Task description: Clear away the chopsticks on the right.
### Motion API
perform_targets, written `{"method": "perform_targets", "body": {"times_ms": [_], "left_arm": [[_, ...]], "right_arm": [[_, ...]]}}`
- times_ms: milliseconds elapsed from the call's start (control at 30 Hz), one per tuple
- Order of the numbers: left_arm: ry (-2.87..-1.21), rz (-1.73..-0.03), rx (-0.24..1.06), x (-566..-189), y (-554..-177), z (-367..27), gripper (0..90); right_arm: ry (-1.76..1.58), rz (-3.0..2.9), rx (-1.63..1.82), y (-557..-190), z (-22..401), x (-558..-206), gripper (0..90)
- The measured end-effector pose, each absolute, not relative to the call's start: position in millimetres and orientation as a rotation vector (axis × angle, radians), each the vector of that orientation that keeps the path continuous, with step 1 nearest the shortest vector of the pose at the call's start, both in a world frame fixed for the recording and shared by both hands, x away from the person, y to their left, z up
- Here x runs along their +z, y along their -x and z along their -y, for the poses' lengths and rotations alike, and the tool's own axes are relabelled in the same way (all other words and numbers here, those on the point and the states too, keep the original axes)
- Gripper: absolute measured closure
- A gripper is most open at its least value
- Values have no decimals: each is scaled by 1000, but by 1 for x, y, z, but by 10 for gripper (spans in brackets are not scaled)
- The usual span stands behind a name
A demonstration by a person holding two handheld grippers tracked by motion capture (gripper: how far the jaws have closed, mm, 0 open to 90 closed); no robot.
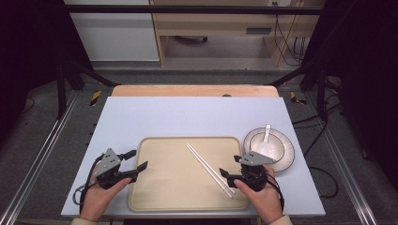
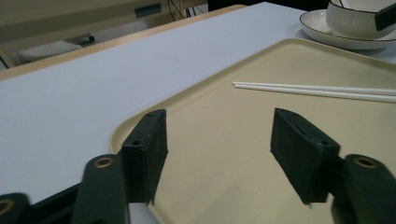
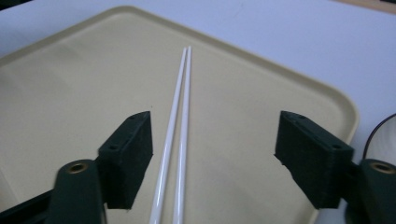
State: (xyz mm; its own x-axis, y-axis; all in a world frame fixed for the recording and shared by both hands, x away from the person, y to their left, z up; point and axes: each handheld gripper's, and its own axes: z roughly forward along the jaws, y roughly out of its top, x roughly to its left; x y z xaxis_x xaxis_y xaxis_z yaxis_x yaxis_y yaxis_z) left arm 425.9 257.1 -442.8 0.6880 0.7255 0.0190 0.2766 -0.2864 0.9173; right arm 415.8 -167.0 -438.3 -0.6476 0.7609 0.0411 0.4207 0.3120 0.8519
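1. The right tongs (image 1: 228, 175) stand wide, holding nothing, low over the near right part of the tray (image 1: 159, 187). In the right gripper view the pair of white chopsticks (image 3: 177, 135) runs up between the jaws, closer to the left jaw than to the right one.
2. The left tongs (image 1: 136, 159) are also wide and hold nothing, at the tray's left edge; in the left gripper view bare tray (image 2: 224, 154) lies between the jaws.
3. The chopsticks (image 1: 210, 169) lie flat and side by side on the tray's right half, slanting from near its middle toward its near right corner.
4. Just off the tray's right edge a white bowl (image 1: 267, 149) sits on a plate (image 1: 287, 157), with a spoon (image 1: 265, 136) resting in the bowl.
5. The tray itself lies at the near side of the pale worktop (image 1: 141, 117).
6. To do the pick well, I'd judge the right tongs should shift so both sticks sit midway between the jaws, go down until the pads nearly touch the tray, then close squarely across both sticks so neither rolls free.
7. The left tongs look well placed to steady the tray should it slide.
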Motion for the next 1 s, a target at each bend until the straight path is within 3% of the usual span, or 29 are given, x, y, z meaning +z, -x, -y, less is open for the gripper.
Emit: {"method": "perform_targets", "body": {"times_ms": [233,500,1000], "left_arm": [[-1939,-764,521,-442,-447,-217,674],[-2019,-762,445,-448,-465,-174,892],[-2176,-718,414,-459,-469,-120,895]], "right_arm": [[-1013,-2128,1307,-419,186,-428,77],[-990,-2018,1354,-417,214,-416,101],[-1077,-1886,1331,-402,252,-424,112]]}}
